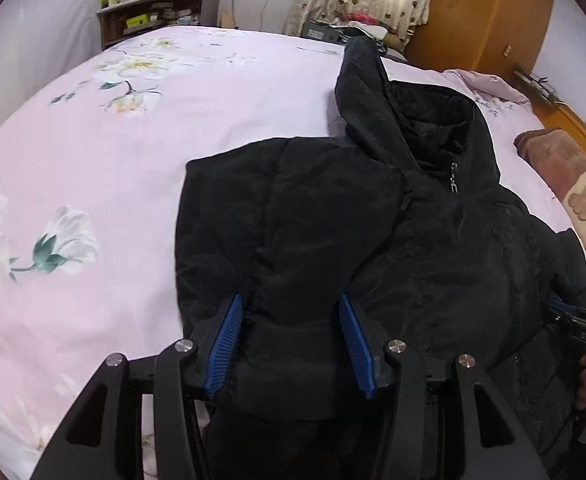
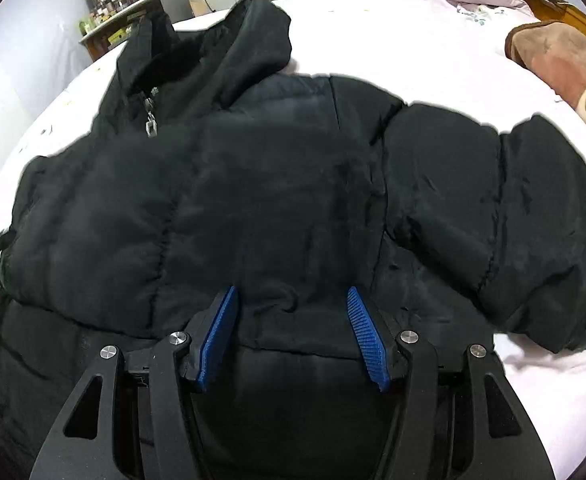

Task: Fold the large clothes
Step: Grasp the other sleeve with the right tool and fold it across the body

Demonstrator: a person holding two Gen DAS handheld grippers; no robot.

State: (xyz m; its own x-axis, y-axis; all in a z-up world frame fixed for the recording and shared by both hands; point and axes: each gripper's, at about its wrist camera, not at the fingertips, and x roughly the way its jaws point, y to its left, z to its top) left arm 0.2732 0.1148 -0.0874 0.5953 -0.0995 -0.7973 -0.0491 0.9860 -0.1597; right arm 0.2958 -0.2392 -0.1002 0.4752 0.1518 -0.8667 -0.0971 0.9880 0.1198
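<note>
Jaws of both grippers (image 1: 289, 308) (image 2: 293, 300) parted — black jacket (image 2: 253, 200) unlabelled.

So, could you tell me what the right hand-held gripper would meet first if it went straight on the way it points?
Probably the black padded jacket on the bed: the right hand-held gripper points down at its front panel, open, just above it as far as depth shows.

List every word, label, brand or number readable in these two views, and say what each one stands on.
"DAS": white letters on the black body of the right gripper, at the right edge of the left wrist view; partly blurred, so the reading is uncertain.
Zipper pull on the black jacket: a mark shows, too small to read.
Shelf boxes and bottles: labels too blurred to read.
Nothing else is legible.
</note>
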